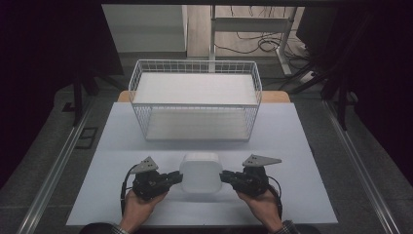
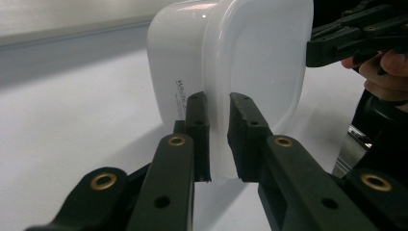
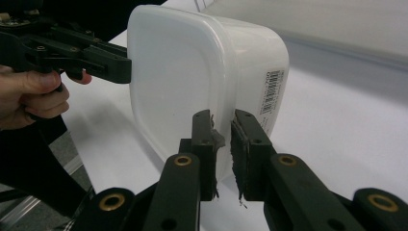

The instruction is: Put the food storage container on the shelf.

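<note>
A white, rounded-square translucent plastic container (image 1: 200,174) is seen at the lower centre of the high view, on the pale desk (image 1: 302,146). Its left rim is clamped by the jaws of the left gripper (image 1: 177,178), its right rim by those of the right gripper (image 1: 225,177). Bare desk is left around it; a white wire basket (image 1: 195,100), well apart, is placed toward the upper centre.

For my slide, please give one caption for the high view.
Two hand-held grippers clamp a white plastic container before a wire basket.
</note>
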Available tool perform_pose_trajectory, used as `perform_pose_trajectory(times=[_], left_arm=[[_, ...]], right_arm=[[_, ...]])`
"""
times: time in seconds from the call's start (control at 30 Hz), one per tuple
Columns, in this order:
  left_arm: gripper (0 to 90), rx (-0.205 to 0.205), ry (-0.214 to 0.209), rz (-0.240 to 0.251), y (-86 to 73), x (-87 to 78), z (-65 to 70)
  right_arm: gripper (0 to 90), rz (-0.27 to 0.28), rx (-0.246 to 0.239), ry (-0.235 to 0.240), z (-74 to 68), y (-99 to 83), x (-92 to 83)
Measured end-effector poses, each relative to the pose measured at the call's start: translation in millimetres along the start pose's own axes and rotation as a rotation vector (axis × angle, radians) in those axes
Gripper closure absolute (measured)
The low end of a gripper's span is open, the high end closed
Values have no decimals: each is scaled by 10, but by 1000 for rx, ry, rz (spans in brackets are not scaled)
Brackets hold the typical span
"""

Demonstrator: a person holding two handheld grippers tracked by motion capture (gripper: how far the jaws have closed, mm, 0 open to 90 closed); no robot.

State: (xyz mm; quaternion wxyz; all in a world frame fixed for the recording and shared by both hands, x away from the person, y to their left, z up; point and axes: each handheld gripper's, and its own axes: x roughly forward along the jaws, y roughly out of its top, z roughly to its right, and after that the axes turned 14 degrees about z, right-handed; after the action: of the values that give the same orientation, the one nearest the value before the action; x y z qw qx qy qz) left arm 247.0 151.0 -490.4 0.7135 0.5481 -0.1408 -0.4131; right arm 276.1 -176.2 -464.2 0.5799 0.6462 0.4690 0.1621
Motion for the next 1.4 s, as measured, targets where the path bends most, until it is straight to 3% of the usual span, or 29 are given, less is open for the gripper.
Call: perform_pose_trajectory(times=[0.33, 0.87, 1.17, 1.4], left_arm=[[795, 31, 37, 19, 254, 130, -184], [795, 14, 90, 41, 573, 489, -586], [793, -33, 128, 15, 554, 641, -777], [786, -35, 152, -6, 535, 763, -867]], right_arm=[[796, 18, -33, -15, 172, 239, 223], [787, 53, -13, -61, 620, 516, 633], [781, 17, 6, -94, 765, 529, 872], [777, -4, 19, -121, 850, 495, 973]])
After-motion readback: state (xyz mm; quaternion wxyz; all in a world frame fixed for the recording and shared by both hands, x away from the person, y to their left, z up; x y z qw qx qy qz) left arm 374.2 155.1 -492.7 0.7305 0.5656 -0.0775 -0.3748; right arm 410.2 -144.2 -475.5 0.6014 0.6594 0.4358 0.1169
